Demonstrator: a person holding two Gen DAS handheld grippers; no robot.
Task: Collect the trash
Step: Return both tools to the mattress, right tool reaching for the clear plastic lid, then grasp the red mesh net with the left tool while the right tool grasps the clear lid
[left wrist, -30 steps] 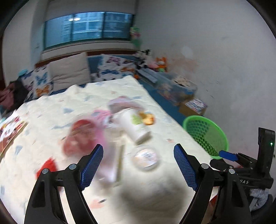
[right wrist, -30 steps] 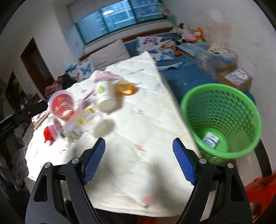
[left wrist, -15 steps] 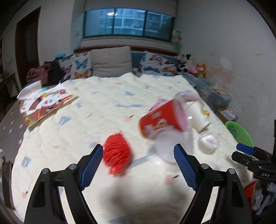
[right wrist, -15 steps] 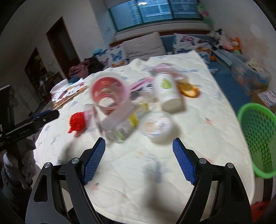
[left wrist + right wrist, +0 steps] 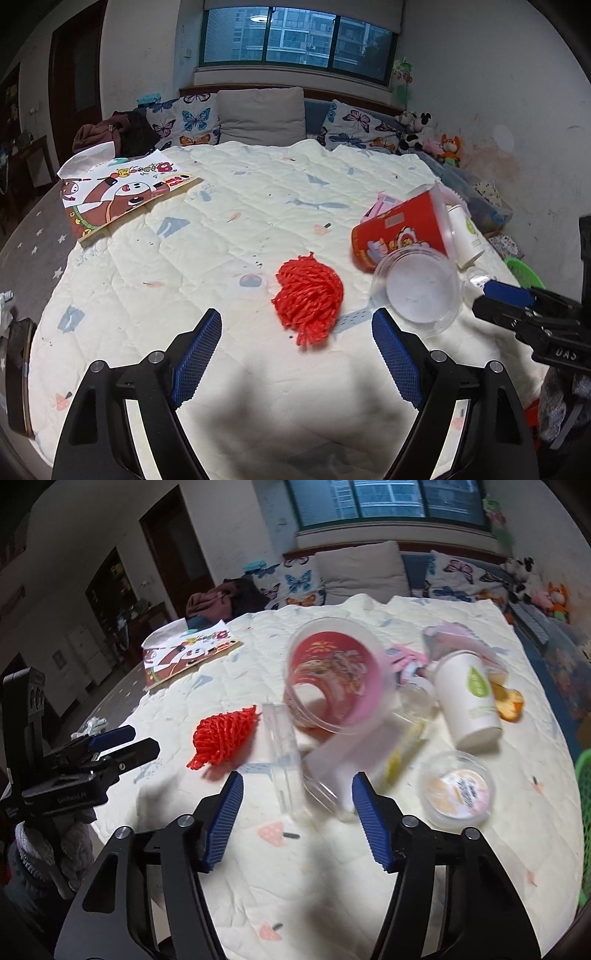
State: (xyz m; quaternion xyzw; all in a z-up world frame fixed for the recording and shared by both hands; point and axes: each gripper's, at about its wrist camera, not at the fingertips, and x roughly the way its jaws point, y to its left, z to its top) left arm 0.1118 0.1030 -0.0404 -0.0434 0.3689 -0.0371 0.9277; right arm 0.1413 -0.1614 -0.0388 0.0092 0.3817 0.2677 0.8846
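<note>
Trash lies on a quilted bed. In the left wrist view a red foam net (image 5: 308, 295) lies just beyond my open left gripper (image 5: 297, 352), with a clear plastic cup (image 5: 419, 291) and a red noodle tub (image 5: 400, 230) to its right. In the right wrist view my open right gripper (image 5: 297, 812) is close behind a clear cup (image 5: 295, 760) lying on its side. Beyond it are the red tub (image 5: 334, 681), the red net (image 5: 223, 734), a white paper cup (image 5: 469, 701), a round lidded tub (image 5: 458, 788) and orange peel (image 5: 511, 705). Both grippers are empty.
A green basket (image 5: 524, 271) stands off the bed's right edge; its rim shows in the right wrist view (image 5: 583, 775). A picture board (image 5: 122, 192) lies at the far left of the bed. Pillows and soft toys (image 5: 428, 136) line the head end.
Both grippers have swung left, away from the basket and toward the trash pile. The left now faces the red net; the right has come close to the clear cup. Both stay open.
</note>
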